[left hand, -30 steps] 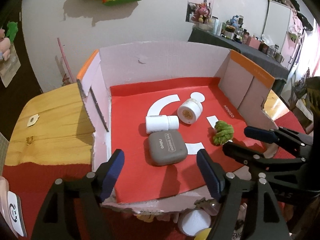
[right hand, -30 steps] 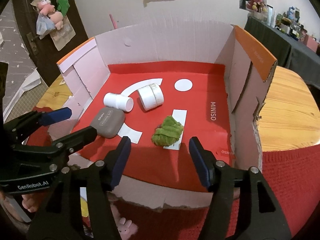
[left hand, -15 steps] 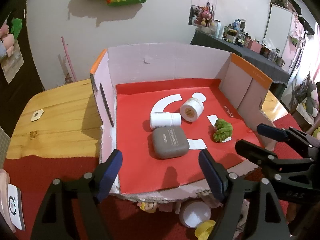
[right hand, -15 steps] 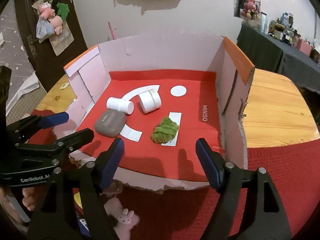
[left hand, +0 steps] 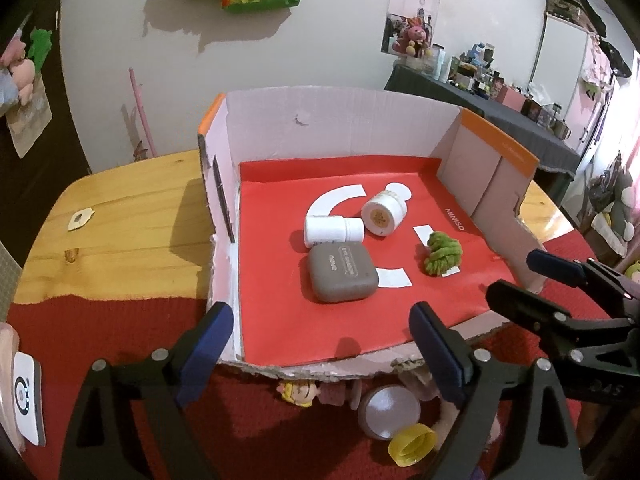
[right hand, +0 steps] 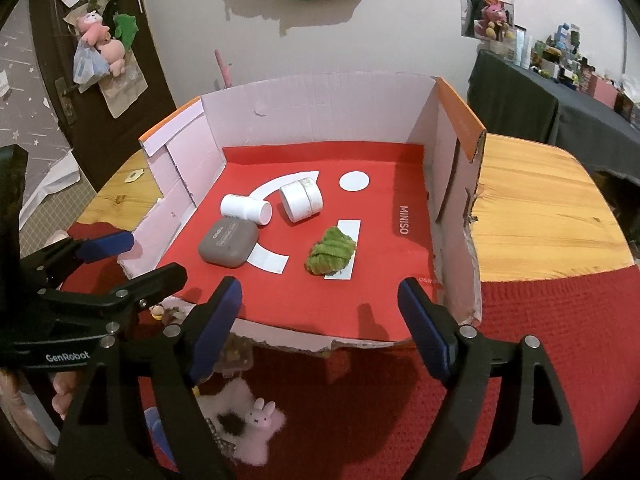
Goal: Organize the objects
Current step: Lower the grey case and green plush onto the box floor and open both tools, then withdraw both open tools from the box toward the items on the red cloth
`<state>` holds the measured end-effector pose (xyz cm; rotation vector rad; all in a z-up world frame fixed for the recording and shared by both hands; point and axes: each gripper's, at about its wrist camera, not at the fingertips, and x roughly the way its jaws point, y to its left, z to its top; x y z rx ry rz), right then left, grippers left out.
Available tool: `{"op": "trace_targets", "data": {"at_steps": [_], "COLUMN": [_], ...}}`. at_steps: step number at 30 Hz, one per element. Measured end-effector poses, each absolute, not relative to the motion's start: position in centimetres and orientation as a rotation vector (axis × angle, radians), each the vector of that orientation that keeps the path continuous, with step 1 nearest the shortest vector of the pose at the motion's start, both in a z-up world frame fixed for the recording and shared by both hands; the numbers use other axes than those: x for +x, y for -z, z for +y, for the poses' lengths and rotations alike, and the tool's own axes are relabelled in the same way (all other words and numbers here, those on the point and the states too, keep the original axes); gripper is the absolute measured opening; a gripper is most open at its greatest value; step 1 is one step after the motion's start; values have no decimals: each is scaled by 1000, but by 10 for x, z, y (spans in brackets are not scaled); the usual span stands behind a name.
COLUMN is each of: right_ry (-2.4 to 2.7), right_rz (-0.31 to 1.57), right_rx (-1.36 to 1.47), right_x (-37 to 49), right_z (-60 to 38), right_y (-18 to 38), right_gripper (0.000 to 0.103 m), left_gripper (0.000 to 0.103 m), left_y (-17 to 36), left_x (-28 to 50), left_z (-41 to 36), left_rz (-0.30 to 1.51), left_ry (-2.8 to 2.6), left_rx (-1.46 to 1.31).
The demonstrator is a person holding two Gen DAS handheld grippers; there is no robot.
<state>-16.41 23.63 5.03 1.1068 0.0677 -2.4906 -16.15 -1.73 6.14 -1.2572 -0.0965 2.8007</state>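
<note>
An open cardboard box (left hand: 340,124) with a red floor holds a grey case (left hand: 342,276), a white bottle (left hand: 330,230) lying on its side, a white jar (left hand: 382,214) and a green scrunchie (left hand: 442,254). My left gripper (left hand: 320,320) hovers over the box's torn front edge, its jaws opening with nothing between them. My right gripper (right hand: 320,292) hangs at the same edge further right, jaws also opening and empty, with the scrunchie (right hand: 330,250) just beyond. Each gripper shows in the other's view: right gripper (left hand: 516,276), left gripper (right hand: 150,258).
The box stands on a wooden table (left hand: 120,232) partly covered by a red cloth (right hand: 540,340). In front of the box lie a round lid (left hand: 388,412), a yellow cap (left hand: 412,444), a small doll (left hand: 298,390) and a pink bunny plush (right hand: 260,424).
Both grippers have drawn back from the box and their jaws have spread wider. More of the cloth and the small items in front of the box have come into view.
</note>
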Motion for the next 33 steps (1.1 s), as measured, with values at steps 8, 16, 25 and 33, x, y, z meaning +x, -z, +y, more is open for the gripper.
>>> {"op": "trace_targets", "data": {"at_steps": [8, 16, 25, 33], "right_ry": [2490, 2503, 2501, 2500], "right_rz": [69, 79, 79, 76], "right_rx": [1109, 1094, 1095, 1089], "right_x": [-158, -150, -143, -129], "right_z": [237, 238, 239, 240], "right_y": [-49, -53, -54, -54], "right_gripper": [82, 82, 82, 90], "left_gripper": [92, 92, 100, 100], "left_y": [-62, -62, -65, -65], "left_x": [-155, -151, -141, -133], "left_z": [-18, -18, -18, -22], "left_rz": [-97, -104, -115, -140], "left_ry": [-2804, -2801, -2817, -2817], "left_rx": [-1254, -1255, -1237, -1242]}}
